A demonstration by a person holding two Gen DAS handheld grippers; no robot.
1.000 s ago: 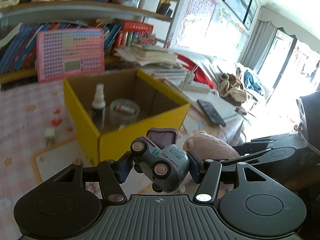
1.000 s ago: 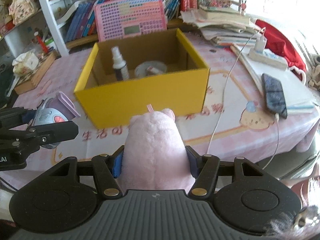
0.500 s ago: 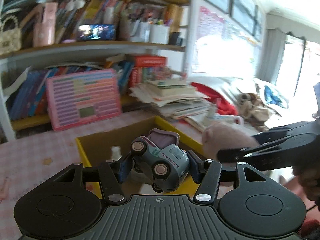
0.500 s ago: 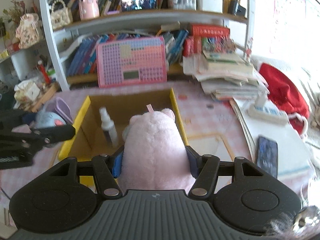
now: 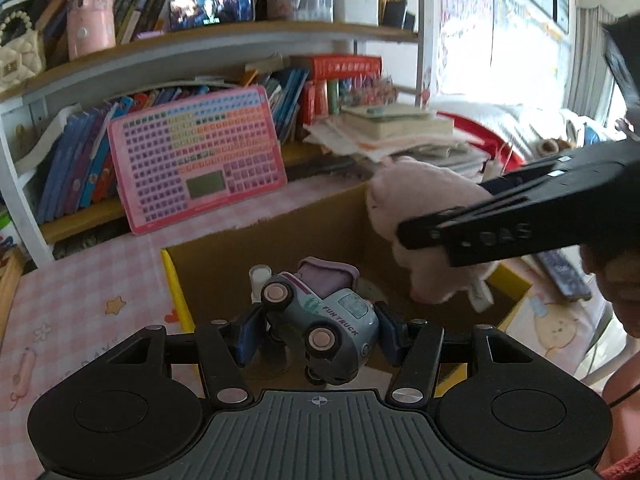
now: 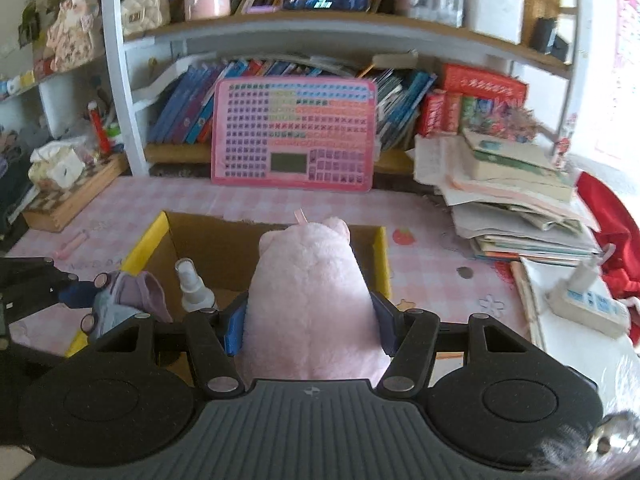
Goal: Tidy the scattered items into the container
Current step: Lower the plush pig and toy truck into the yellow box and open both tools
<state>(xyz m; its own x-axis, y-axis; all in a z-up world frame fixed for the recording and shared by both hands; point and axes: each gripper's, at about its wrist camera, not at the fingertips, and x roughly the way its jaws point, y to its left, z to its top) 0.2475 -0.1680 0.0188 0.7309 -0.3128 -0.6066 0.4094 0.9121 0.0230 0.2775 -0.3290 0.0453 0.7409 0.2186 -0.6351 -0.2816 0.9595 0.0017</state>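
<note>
My left gripper (image 5: pixel 318 330) is shut on a small grey-blue toy truck (image 5: pixel 324 320) with pink wheels, tilted on its side above the near left part of the yellow cardboard box (image 5: pixel 176 280). My right gripper (image 6: pixel 308 320) is shut on a pink plush toy (image 6: pixel 312 300), held over the open box (image 6: pixel 380 256). In the left wrist view the plush (image 5: pixel 420 208) hangs over the box's right half under the black right gripper arm. A white spray bottle (image 6: pixel 192 284) stands inside the box. The toy truck (image 6: pixel 120 300) shows at the left of the right wrist view.
A pink keyboard toy (image 6: pixel 296 132) leans on the bookshelf behind the box. A stack of books and papers (image 6: pixel 516 196) lies at the right, a power strip (image 6: pixel 588 304) nearer. A wooden tray (image 6: pixel 68 196) sits at the left on the pink checked tablecloth (image 5: pixel 80 300).
Both grippers moved forward from in front of the box to above its opening, each still holding its toy. The plush now hangs over the box's right half.
</note>
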